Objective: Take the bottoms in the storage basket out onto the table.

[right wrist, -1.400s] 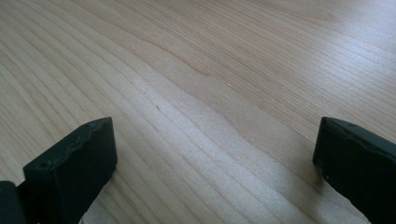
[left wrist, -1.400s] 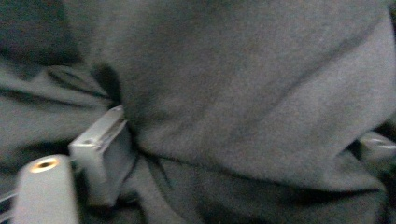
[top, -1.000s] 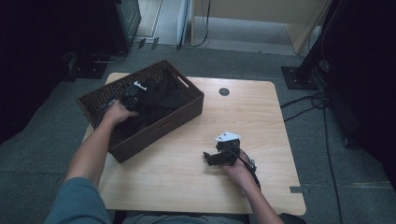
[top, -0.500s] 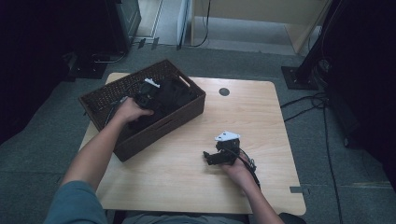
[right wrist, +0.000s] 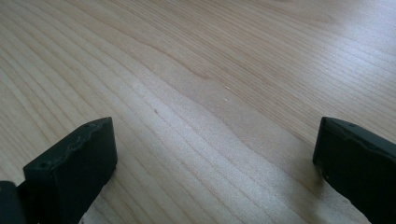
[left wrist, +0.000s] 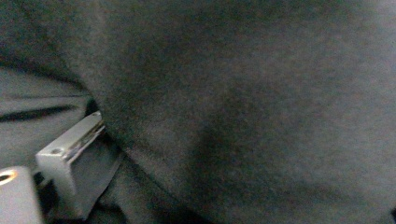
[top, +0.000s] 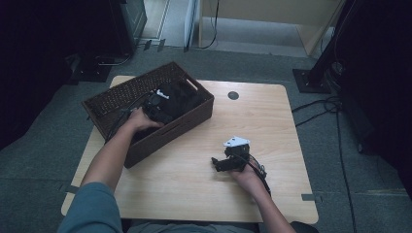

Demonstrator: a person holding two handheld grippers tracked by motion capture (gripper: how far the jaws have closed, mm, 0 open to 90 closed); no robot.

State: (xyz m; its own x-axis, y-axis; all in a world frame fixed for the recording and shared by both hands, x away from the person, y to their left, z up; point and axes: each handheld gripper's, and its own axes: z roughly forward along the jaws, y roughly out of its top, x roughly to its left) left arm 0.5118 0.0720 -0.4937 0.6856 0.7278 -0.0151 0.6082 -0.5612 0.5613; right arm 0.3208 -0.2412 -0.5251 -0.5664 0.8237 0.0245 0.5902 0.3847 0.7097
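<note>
Inspector: Your left gripper (top: pixel 156 103) sits inside the woven basket (top: pixel 194 115), against the dark garment (top: pixel 177 97). Its jaws have just opened wide and, in its own view, cloth (left wrist: pixel 243 102) lies close ahead, not visibly pinched.

Operator: And the right?

Inspector: Your right gripper (right wrist: pixel 215 163) rests agape on the wooden table (top: pixel 272 111), well apart. The left is nearer.

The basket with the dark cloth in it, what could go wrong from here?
1. The left claw sits deep in the dark cloth; its jaws have just been opening, and its own view is too close to tell whether cloth lies between them, so a fold may snag on lifting.
2. The cable drapes over the basket rim and could catch.
3. The basket sits at the table edge; a tug might shift it.
</note>
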